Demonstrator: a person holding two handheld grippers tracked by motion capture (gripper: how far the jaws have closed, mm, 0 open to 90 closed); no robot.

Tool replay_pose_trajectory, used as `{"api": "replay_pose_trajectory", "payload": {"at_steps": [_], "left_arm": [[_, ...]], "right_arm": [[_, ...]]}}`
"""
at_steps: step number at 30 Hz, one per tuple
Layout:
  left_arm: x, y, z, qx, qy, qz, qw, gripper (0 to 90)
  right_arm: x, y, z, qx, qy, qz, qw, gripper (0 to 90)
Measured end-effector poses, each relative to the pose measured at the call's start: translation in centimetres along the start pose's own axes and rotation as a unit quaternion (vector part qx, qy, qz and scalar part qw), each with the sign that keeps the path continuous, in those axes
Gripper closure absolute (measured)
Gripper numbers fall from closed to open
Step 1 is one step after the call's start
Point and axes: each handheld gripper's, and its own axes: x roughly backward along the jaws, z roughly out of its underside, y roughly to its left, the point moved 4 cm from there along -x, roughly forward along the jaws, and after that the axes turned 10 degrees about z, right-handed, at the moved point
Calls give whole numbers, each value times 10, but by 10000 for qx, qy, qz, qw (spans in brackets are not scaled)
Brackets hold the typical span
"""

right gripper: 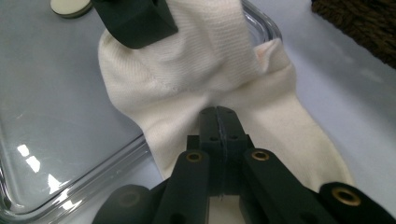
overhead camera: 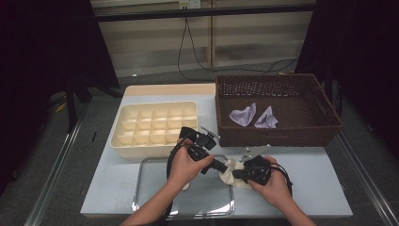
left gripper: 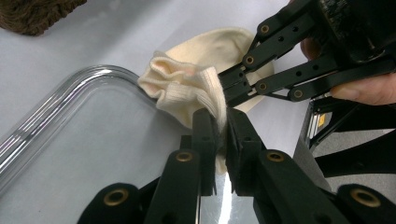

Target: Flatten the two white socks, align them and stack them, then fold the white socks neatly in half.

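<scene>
left gripper (left gripper: 217,128): jaws clamped on cream sock (left gripper: 187,88) (ribbed cuff) | right gripper (right gripper: 218,122): jaws pinched tight on same sock, over glass tray (right gripper: 70,186) edge

I'm seeing a brown wicker basket (overhead camera: 329,123) sitting at the table's far right, holding two lilac cloths (overhead camera: 254,117). A cream divided box (overhead camera: 123,140) is lying left of it, just behind a steel tray (overhead camera: 155,193).
</scene>
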Motion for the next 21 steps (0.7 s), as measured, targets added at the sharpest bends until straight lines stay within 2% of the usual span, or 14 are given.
{"api": "replay_pose_trajectory", "payload": {"at_steps": [10, 12, 17, 21], "left_arm": [[12, -1, 2, 50, -77, -22, 10000, 834], [14, -1, 3, 110, -159, 24, 9998, 834], [20, -2, 3, 69, -152, 14, 9999, 835], [24, -5, 3, 109, -162, 13, 9998, 836]], "right_arm": [[-2, 5, -6, -83, -122, -180, 9997, 900], [-2, 5, -9, -47, -159, -194, 9997, 900], [-4, 10, -13, -32, -165, -192, 9997, 900], [-7, 12, -17, -20, -242, -290, 9993, 900]]}}
